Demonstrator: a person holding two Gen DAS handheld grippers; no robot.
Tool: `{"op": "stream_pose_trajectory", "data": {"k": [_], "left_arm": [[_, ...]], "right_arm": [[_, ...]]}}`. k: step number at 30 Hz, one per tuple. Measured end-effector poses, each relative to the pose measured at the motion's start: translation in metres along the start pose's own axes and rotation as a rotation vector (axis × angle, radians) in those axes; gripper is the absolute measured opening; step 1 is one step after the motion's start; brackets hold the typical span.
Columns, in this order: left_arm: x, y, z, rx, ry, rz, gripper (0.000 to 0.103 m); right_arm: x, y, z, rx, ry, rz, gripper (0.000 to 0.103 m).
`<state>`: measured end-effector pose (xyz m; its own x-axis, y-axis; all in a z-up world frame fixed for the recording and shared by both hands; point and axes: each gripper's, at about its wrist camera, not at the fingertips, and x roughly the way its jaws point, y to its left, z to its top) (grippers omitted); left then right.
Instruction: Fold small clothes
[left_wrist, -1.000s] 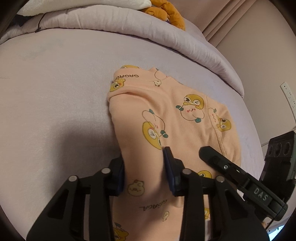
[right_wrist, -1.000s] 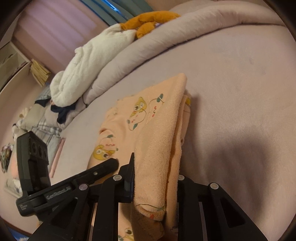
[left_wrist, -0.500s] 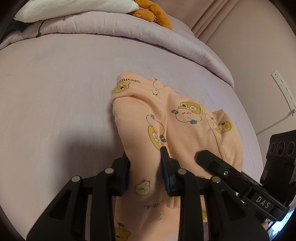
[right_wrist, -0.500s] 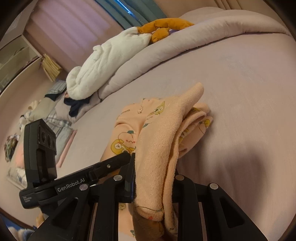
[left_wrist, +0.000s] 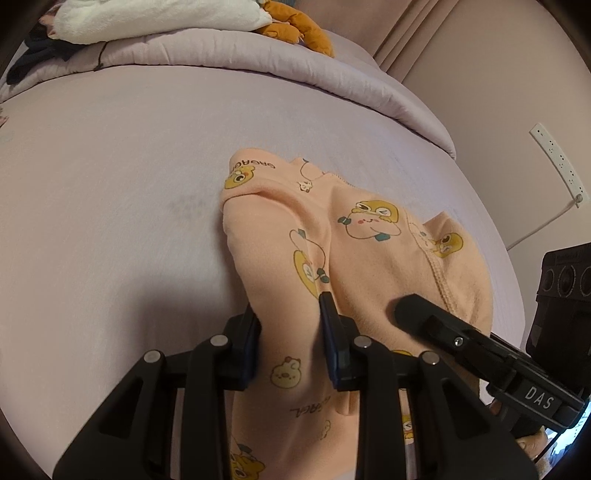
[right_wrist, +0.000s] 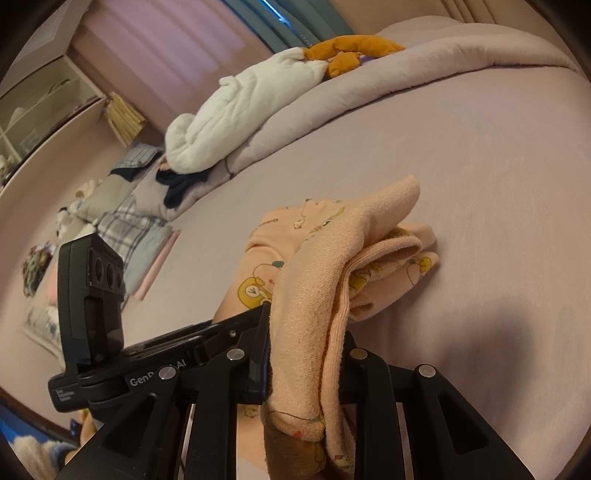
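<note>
A small peach garment (left_wrist: 369, 266), soft knit printed with yellow cartoon ducks, lies partly on the pale lilac bed (left_wrist: 110, 184) and partly lifted. Its long axis runs from the fingers away toward the rolled quilt (left_wrist: 258, 62) at the far edge, the far end resting bunched on the sheet. The left gripper (left_wrist: 291, 332) has its fingers closed on a raised fold of the cloth. The right gripper (right_wrist: 306, 354) pinches a thick, doubled edge whose fuzzy inner side faces up; layers sag beneath it in loose folds. A white plush blanket (right_wrist: 251, 99) and an orange soft toy (right_wrist: 351, 50) sit on the quilt.
</note>
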<state>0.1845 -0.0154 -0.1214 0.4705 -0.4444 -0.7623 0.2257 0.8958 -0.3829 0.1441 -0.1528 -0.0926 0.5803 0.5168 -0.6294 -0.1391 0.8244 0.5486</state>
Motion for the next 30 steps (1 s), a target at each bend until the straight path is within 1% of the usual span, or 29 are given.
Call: {"op": "stream_pose_trajectory", "data": {"k": [7, 15, 30], "left_arm": [[-0.017, -0.001, -0.015, 0.003, -0.030, 0.007, 0.028], [-0.032, 0.004, -0.026, -0.022, -0.050, 0.011, 0.028], [-0.075, 0.023, -0.053, -0.069, -0.107, 0.057, 0.028]], "right_arm": [[-0.008, 0.012, -0.014, -0.019, 0.001, 0.028, 0.024], [-0.012, 0.028, -0.025, -0.051, 0.012, 0.046, 0.024], [-0.010, 0.064, -0.041, -0.141, 0.046, 0.096, 0.024]]}}
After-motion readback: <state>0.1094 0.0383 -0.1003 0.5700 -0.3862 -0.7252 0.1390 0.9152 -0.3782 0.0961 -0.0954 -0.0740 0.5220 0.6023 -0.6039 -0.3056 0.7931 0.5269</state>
